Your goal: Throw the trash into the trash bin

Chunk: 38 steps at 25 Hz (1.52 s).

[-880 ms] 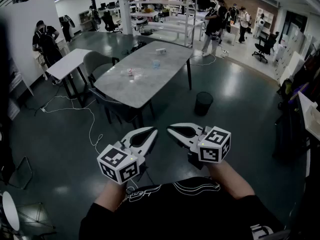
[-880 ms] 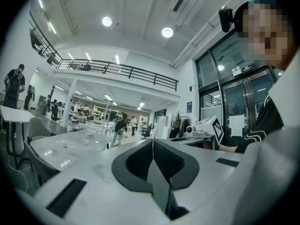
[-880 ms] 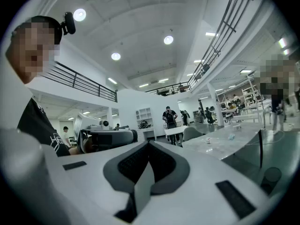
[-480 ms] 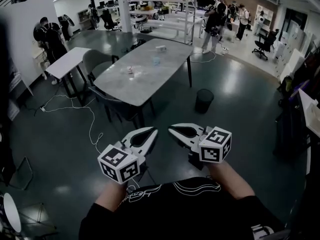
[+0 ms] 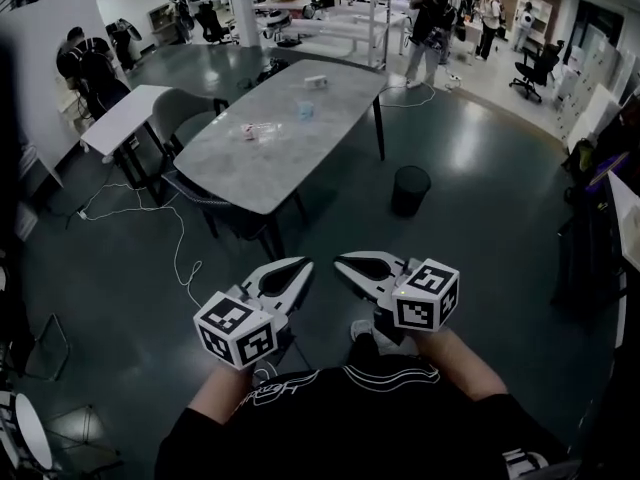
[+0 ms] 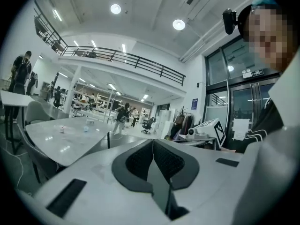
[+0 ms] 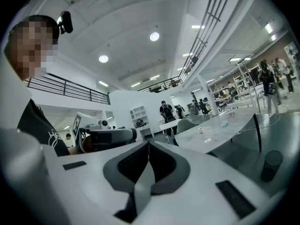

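L gripper [image 5: 303, 265] & R gripper [image 5: 340, 261]: jaws closed, nothing held, tips near each other. Trash [image 5: 260, 130] lies on table [image 5: 270, 173]; trash bin [image 5: 409, 190] on floor beside table.

Open-plan office or lab hall: grey table [image 5: 290, 158], swivel chair [image 5: 540, 65], mezzanine railing [image 6: 126, 59].

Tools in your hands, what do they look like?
The left tool and right tool are white, pointed like beaks, with dark grey pads inside. Each carries a white cube with black square markers. The person wears a black shirt with white print.
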Tool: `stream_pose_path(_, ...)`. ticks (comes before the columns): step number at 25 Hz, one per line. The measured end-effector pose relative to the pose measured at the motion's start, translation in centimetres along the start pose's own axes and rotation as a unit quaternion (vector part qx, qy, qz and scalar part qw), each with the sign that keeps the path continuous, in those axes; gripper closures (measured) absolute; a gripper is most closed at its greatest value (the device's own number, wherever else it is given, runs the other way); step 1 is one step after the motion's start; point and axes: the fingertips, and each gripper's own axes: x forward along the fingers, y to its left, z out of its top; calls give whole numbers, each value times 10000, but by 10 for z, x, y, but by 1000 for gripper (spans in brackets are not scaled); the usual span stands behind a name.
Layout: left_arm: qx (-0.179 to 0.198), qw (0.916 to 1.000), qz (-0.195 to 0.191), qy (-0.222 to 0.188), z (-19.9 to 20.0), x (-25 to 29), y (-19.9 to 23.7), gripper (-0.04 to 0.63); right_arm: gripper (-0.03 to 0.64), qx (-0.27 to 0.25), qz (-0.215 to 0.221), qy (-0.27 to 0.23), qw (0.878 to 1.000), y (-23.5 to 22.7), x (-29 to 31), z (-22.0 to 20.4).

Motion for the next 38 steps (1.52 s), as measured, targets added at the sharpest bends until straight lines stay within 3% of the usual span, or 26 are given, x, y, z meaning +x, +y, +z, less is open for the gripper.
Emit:
stream_pose_path(6,-464,9981,361,199,-7,88,66,584,581,302,59,137,9994,-106,15,7)
stream_pose_path(11,-738,9962,415,215,4,168,119,584,581,571,-36,220,9981,-197,26,29)
stream_pose_path(17,-863,9951,436,212,18,244,145,584,581,527,54,309,9981,-271,24,57)
stream_pose_path(21,-896,9936,673,156,23,256,173,585,580,532,98,406,9977,-298,42,63)
stream_pose_path(28,-1328,9864,969,28,21,263,252,585,580,577,412,695,9951,-339,104,64)
stream_pose_path(38,-1369,9837,1166,59,61,292,423,584,580,709,568,1026,9906,-439,252,113)
